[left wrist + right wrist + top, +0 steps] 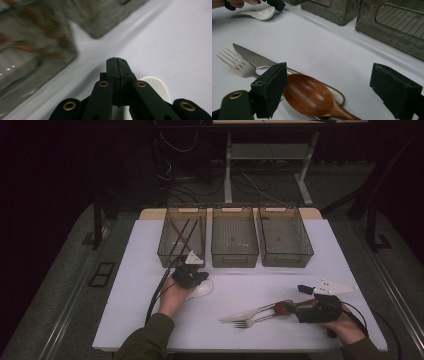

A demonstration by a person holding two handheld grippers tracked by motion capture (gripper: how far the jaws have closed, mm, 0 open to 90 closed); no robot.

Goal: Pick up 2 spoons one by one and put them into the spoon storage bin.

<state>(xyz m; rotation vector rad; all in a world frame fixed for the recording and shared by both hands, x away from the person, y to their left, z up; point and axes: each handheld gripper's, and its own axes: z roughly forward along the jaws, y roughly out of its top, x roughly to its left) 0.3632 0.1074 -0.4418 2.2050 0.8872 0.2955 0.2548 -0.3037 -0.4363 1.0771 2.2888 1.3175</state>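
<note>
The left gripper's [116, 60] two black jaws are pressed fully together above the white table surface [175, 37]. A rounded white object [156, 86] is seen just behind them; translucent grey plastic bins [37, 50] are blurred at upper left.

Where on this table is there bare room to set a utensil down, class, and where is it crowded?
Free: the white table right of the three bins, and the middle strip between the white spoon and the knife. Crowded: the near right, where knife, fork and wooden spoon lie bunched at the right gripper.
</note>
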